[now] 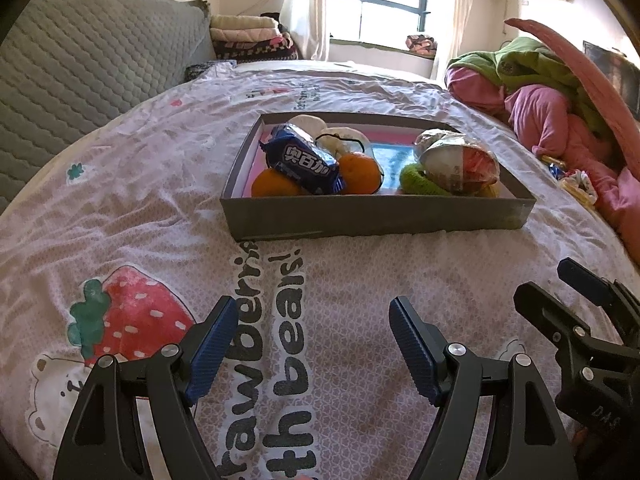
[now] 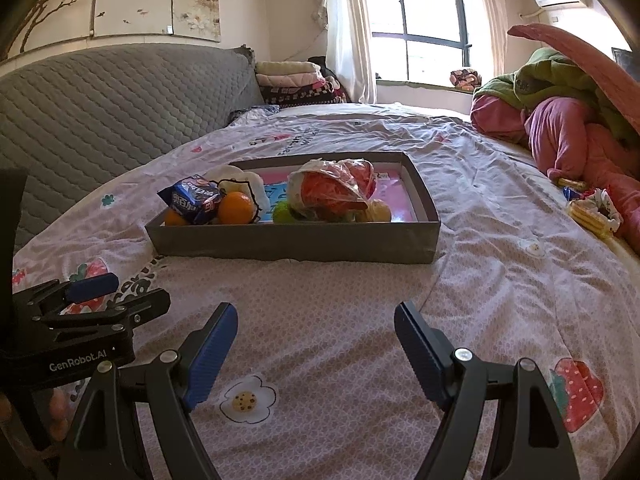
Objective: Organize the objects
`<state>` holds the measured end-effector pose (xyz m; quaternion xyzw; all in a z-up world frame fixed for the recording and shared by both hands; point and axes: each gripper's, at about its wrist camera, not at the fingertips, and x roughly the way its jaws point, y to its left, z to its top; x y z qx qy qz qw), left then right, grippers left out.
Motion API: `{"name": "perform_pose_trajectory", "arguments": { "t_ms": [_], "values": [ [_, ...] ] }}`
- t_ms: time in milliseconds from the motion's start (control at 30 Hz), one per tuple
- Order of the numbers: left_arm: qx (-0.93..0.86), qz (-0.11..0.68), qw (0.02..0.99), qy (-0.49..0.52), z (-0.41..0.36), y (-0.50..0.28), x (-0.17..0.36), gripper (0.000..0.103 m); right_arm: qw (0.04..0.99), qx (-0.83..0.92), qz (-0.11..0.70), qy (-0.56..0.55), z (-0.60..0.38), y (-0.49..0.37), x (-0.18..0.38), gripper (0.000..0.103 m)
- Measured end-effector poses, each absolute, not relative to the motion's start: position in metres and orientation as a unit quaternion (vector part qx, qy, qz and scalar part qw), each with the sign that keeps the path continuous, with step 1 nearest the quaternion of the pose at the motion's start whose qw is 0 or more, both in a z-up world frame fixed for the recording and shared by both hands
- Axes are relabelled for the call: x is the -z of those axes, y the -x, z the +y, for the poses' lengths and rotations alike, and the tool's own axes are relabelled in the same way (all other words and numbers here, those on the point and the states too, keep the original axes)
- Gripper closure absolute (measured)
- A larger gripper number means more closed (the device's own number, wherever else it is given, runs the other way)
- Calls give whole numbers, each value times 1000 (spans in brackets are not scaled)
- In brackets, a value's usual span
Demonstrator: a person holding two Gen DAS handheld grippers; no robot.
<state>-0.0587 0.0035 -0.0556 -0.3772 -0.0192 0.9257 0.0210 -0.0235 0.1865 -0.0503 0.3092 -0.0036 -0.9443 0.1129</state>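
Both wrist cameras sit low over the bed point(image 1: 160, 208), looking forward toward the window point(image 2: 420, 20), with the grey box point(image 1: 376, 216) near ahead. The left view faces it from slightly left, the right view from slightly right; both share the box, headboard point(image 2: 100, 112) and window.

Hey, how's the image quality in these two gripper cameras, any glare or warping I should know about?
Left wrist view: the window is blown out white, and fisheye bends the bedspread into a dome; the gray box stays sharp. Right wrist view: same overexposed window, dark vignette at the corners, box contents clear.
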Motion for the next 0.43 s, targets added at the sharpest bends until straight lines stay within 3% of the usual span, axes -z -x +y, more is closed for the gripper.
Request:
{"name": "perform_pose_trajectory", "arguments": {
  "t_ms": [433],
  "values": [
    [-928, -6, 28, 372, 9, 57, 57, 24, 114, 943, -5, -313, 187, 25, 52, 23]
  ]
}}
